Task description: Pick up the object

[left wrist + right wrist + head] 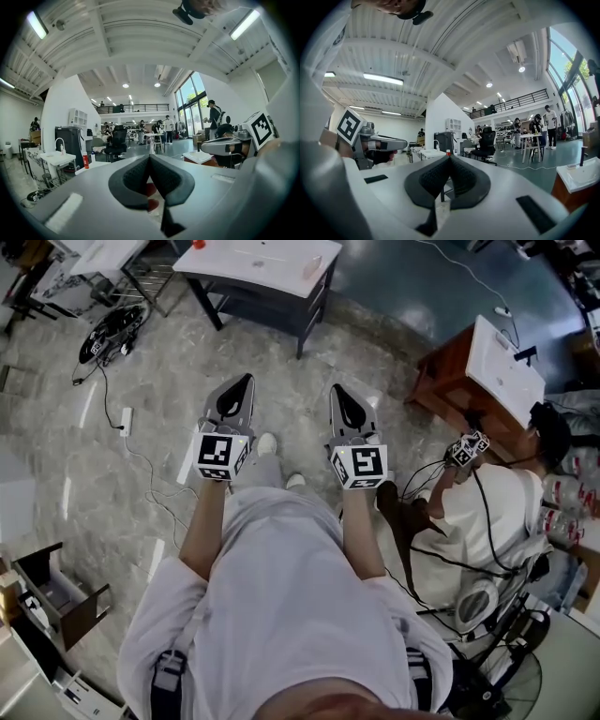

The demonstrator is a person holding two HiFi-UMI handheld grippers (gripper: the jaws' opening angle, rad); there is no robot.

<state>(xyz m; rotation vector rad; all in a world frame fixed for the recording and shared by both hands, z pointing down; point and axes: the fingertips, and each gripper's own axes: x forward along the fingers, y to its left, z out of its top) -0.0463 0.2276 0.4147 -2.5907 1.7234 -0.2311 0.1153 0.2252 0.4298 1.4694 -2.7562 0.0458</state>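
I stand on a marble floor and hold both grippers out in front of me, side by side and above the floor. In the head view my left gripper (pixel 247 379) and my right gripper (pixel 335 388) both point toward a white table (pixel 234 266) farther ahead. A small pale pink object (pixel 312 265) lies on that table. The left gripper view has its dark pads (pixel 136 180) meeting at the tips with nothing between them. The right gripper (pixel 449 157) is likewise shut and empty.
A person (pixel 492 507) sits at the right holding another marker-cube gripper (pixel 466 448), beside a wooden cabinet with a white sink top (pixel 506 357). Cables and a power strip (pixel 125 418) lie on the floor at the left. An open box (pixel 56 601) stands lower left.
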